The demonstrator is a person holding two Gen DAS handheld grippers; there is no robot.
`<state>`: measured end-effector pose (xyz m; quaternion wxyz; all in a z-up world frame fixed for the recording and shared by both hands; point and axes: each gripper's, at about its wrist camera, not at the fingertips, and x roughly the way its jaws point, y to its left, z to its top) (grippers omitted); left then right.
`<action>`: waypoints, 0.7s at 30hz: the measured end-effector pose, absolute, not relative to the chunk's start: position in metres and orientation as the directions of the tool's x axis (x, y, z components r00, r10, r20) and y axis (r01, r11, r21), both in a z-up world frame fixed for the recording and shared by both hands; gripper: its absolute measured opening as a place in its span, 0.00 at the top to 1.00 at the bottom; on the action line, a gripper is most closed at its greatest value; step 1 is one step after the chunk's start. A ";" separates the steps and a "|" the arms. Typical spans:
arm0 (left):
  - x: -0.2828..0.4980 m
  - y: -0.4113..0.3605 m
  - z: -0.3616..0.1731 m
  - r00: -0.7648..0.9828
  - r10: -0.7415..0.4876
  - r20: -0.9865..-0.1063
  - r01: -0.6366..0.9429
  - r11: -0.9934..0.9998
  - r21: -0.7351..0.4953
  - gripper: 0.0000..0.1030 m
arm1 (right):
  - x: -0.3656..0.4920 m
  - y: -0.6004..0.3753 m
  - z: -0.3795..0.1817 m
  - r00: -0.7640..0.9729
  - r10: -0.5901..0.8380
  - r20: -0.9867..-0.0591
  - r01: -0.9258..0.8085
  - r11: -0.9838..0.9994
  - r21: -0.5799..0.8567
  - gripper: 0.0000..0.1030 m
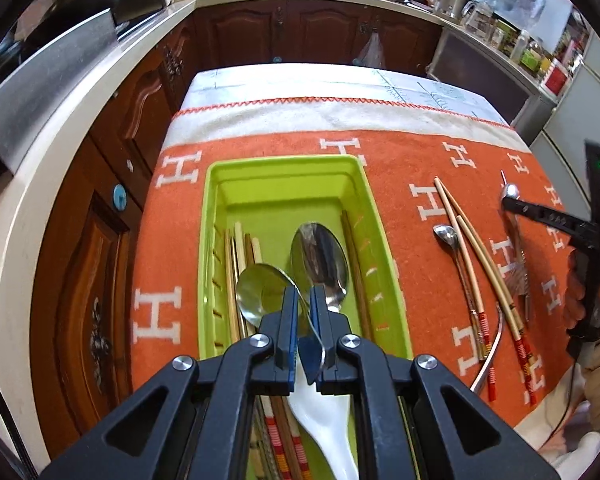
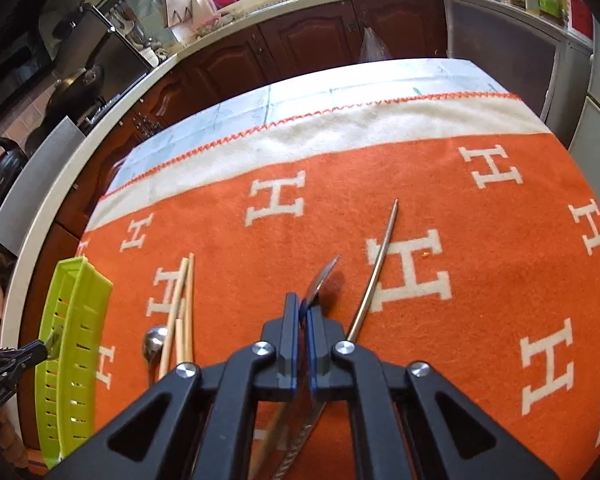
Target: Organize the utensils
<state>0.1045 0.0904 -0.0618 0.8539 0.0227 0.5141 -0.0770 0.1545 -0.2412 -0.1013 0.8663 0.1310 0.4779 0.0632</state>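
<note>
A lime-green utensil tray (image 1: 220, 200) lies on the orange blanket; in it are chopsticks, two steel spoons and a white spoon (image 1: 324, 420). My left gripper (image 1: 304, 300) hangs over the tray, shut on the thin handle of a steel spoon (image 1: 260, 292). My right gripper (image 2: 303, 308) is shut on a steel spoon (image 2: 320, 280) held on edge just above the blanket; it also shows in the left wrist view (image 1: 512, 200). Bamboo chopsticks (image 1: 476, 252) and a small spoon (image 1: 446, 236) lie on the blanket right of the tray.
A curved metal handle (image 2: 374, 276) lies on the blanket beside my right gripper. The blanket (image 2: 420, 184) covers a table with edges near on all sides. Wooden cabinets and a white countertop (image 1: 80, 120) ring the table. The tray also shows at left in the right wrist view (image 2: 72, 344).
</note>
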 end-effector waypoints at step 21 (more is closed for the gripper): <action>0.117 0.097 -0.083 0.512 -0.243 -0.824 0.144 0.970 -0.197 0.78 | 0.116 -0.176 -0.002 0.549 0.548 -0.631 -0.275 0.831 0.483 0.97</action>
